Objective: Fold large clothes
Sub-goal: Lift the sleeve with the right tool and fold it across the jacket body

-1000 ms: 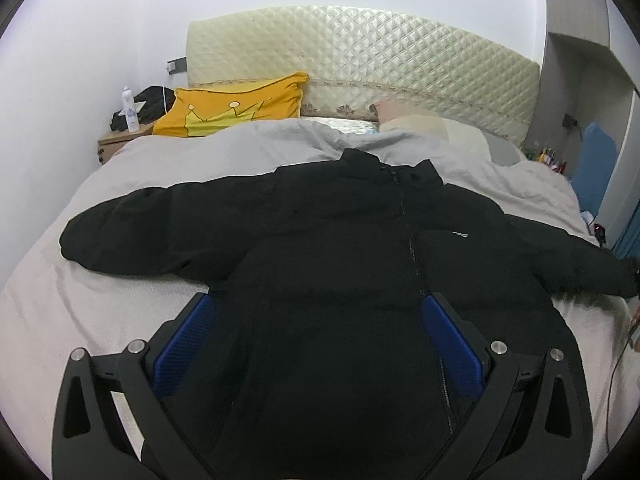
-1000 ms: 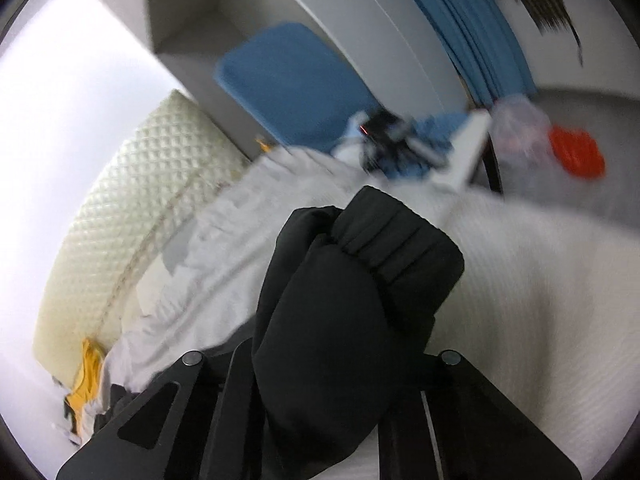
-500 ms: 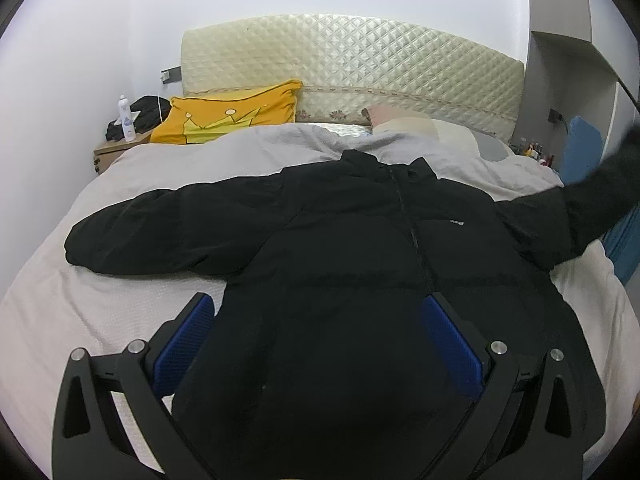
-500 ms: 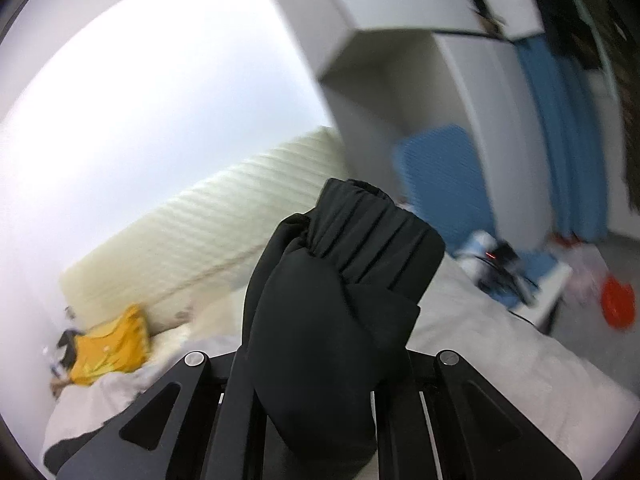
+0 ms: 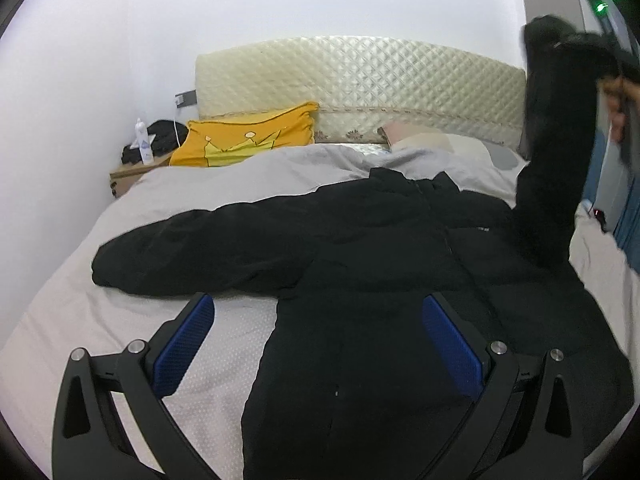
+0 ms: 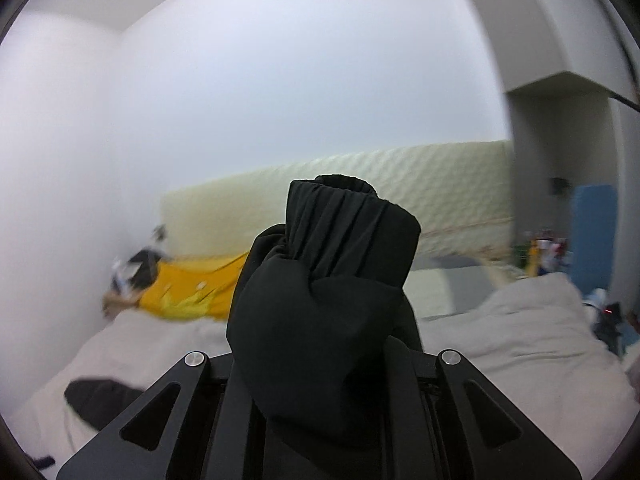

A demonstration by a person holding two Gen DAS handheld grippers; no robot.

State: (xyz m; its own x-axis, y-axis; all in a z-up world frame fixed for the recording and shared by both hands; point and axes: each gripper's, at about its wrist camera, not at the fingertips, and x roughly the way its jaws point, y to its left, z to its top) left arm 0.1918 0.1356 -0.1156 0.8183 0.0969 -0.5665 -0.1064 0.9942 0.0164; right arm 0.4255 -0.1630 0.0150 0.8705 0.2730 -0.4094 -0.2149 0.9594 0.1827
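Note:
A large black puffer jacket (image 5: pixel 400 264) lies front up on the bed (image 5: pixel 224 184), collar towards the headboard. Its left sleeve (image 5: pixel 192 248) lies spread out flat. My left gripper (image 5: pixel 316 344) is open and empty, hovering above the jacket's lower left side. My right gripper (image 6: pixel 320 372) is shut on the cuff of the jacket's right sleeve (image 6: pixel 324 304). It holds that sleeve (image 5: pixel 556 152) lifted high above the bed's right side.
A yellow crown pillow (image 5: pixel 248 140) and a pale pillow (image 5: pixel 432 144) lie by the quilted headboard (image 5: pixel 360 80). A nightstand (image 5: pixel 128 176) with a bottle stands at the far left. Shelving and a blue panel (image 6: pixel 592 232) stand to the right.
My right gripper has lifted the right sleeve from the bed up high and swung to face the headboard. My left gripper has drifted a little left above the jacket.

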